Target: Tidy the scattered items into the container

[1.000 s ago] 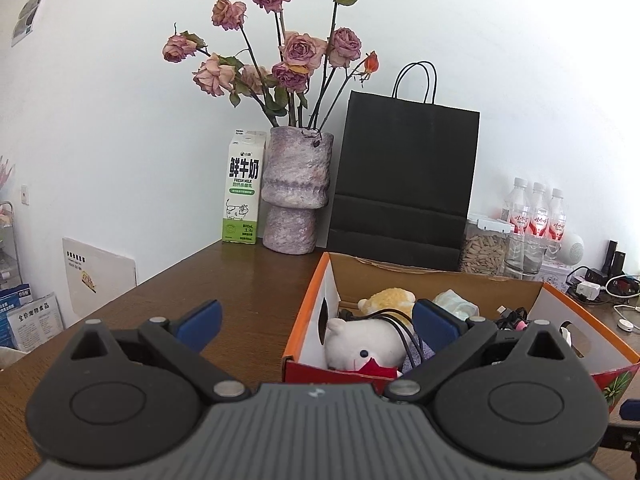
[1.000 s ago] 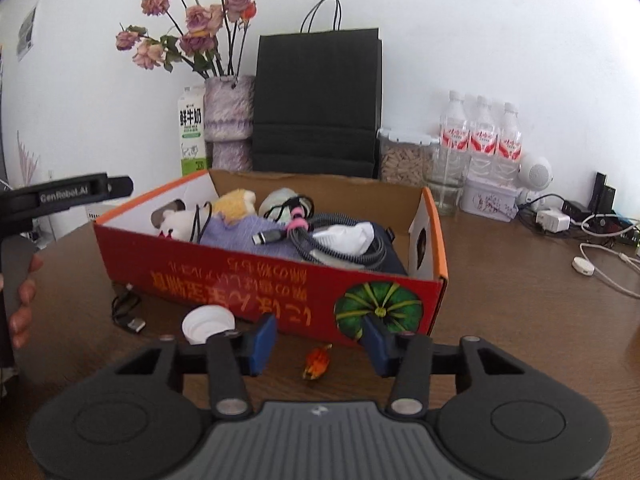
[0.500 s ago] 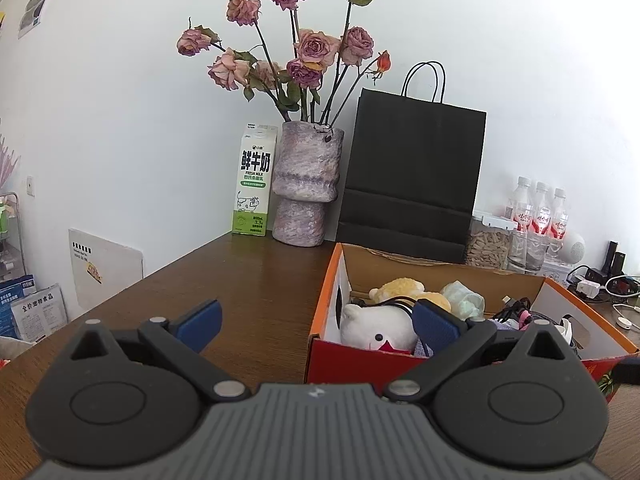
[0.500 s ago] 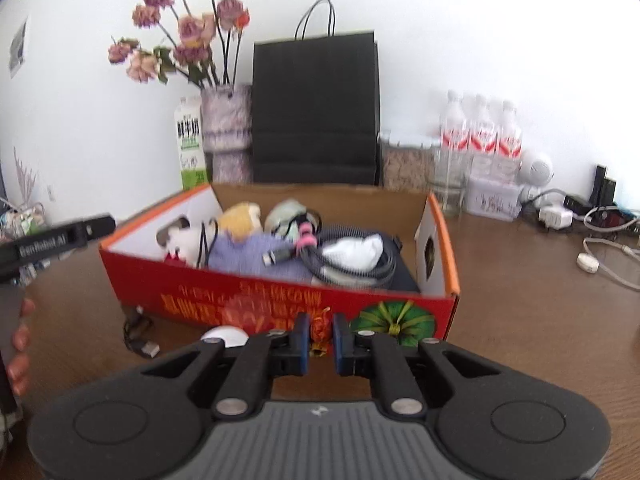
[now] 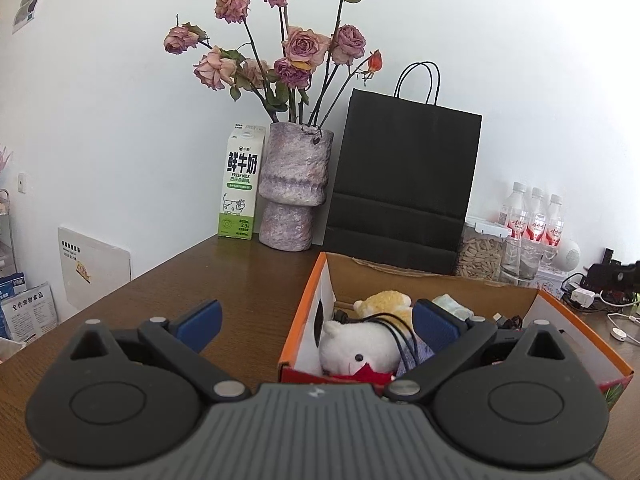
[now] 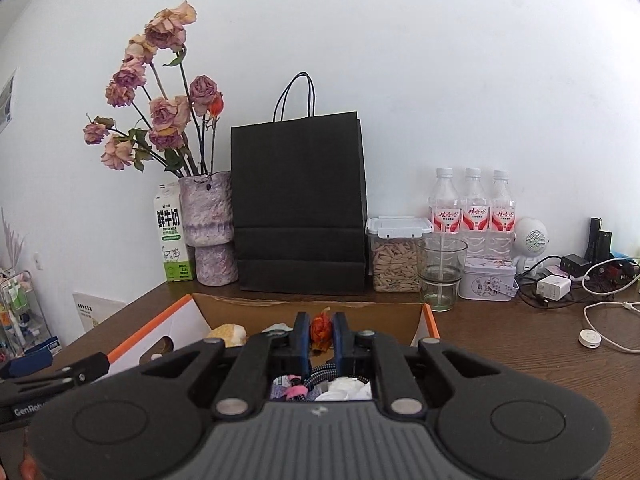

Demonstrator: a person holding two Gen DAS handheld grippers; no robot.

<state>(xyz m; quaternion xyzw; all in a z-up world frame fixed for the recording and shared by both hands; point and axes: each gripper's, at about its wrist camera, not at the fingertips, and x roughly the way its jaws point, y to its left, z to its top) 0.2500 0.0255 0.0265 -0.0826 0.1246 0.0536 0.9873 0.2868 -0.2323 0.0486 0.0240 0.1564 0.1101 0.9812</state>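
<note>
Right gripper (image 6: pixel 321 330) clamped on a small orange-red item (image 6: pixel 321 328), carried above the open cardboard box (image 6: pixel 304 307). A second ago this item lay on the table (image 6: pixel 500 344) just in front of the box's near wall, between parted fingers; the fingers have since come together on it and lifted it over the rim. In the right wrist view the box's contents, a braided cable (image 6: pixel 320 374) and a white wad (image 6: pixel 348 388), lie directly below. The pick is therefore done, and release into the box appears to be the step in hand. Left gripper (image 5: pixel 316 320) holds nothing, its blue fingers (image 5: pixel 200 320) wide apart, at the box's left end near the white plush toy (image 5: pixel 360 354); it has barely shifted. Whether the white disc and short cable seen earlier on the table remain outside cannot be told.
</note>
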